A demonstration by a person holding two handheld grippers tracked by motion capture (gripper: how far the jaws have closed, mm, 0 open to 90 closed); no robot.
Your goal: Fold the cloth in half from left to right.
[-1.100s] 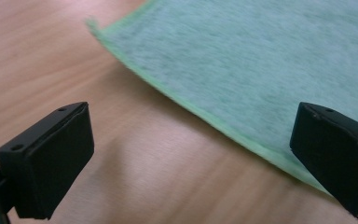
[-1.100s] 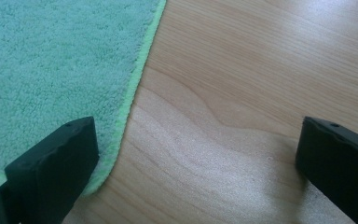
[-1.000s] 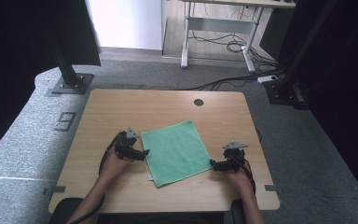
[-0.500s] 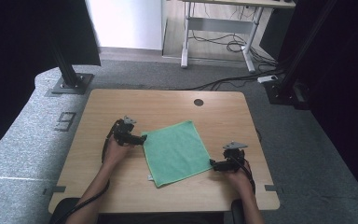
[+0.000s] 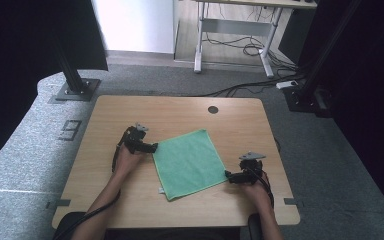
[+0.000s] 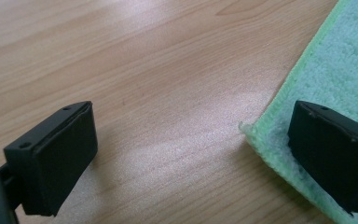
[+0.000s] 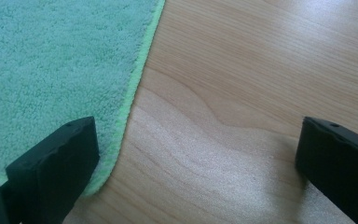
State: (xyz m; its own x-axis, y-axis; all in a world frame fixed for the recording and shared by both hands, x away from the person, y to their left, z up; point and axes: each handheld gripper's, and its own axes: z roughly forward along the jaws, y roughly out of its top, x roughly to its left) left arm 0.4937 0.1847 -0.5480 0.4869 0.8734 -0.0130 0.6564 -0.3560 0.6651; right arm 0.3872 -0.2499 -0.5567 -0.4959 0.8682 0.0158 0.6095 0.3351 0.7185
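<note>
A green cloth [image 5: 189, 162] lies flat on the wooden table [image 5: 180, 112], turned a little off square. My left gripper [image 5: 151, 147] is open at the cloth's left corner. In the left gripper view one jaw rests over the cloth's corner [image 6: 261, 135] and the other over bare wood. My right gripper [image 5: 228, 176] is open at the cloth's right corner. In the right gripper view its left jaw sits on the cloth's edge [image 7: 126, 112] and the right jaw is over bare wood. Nothing is held by either gripper.
A round cable hole [image 5: 213, 109] sits near the table's far edge. Black frame posts [image 5: 70, 70] stand on the grey floor beyond the table, and another desk [image 5: 235, 30] with cables is farther back. Bare wood surrounds the cloth.
My left gripper has moved away from me along the cloth's left edge, from its near left side up to its left corner. The right gripper has stayed put.
</note>
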